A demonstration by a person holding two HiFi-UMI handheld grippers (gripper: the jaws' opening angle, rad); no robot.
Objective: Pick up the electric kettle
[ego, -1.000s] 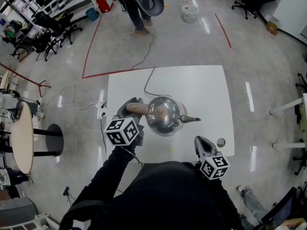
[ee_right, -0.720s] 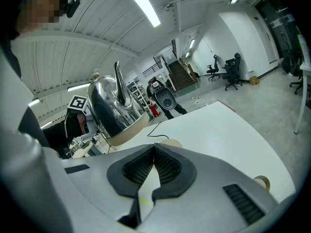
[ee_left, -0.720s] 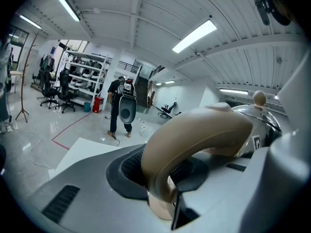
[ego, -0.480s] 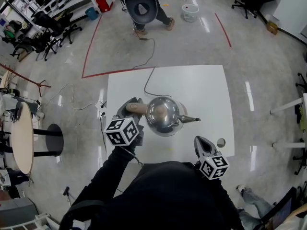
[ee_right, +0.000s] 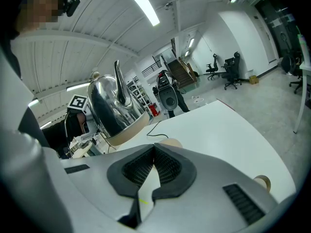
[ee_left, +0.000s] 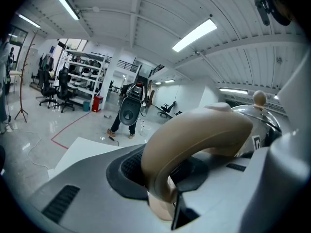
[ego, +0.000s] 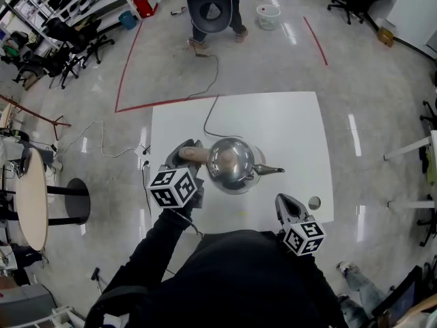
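A shiny steel electric kettle with a beige handle and a thin spout hangs over the middle of the white table. My left gripper is shut on that handle, which fills the space between the jaws of the left gripper. In the right gripper view the kettle appears lifted off the tabletop, above a beige round base. My right gripper stays near the table's front edge, right of the kettle, shut and holding nothing.
A black cord runs from the table's far edge toward the kettle. A tape roll lies at the front right corner. Far off, a person carries a chair. A round side table stands left.
Both grippers and the kettle have stayed in place. The person with the chair in the background has shifted to the right.
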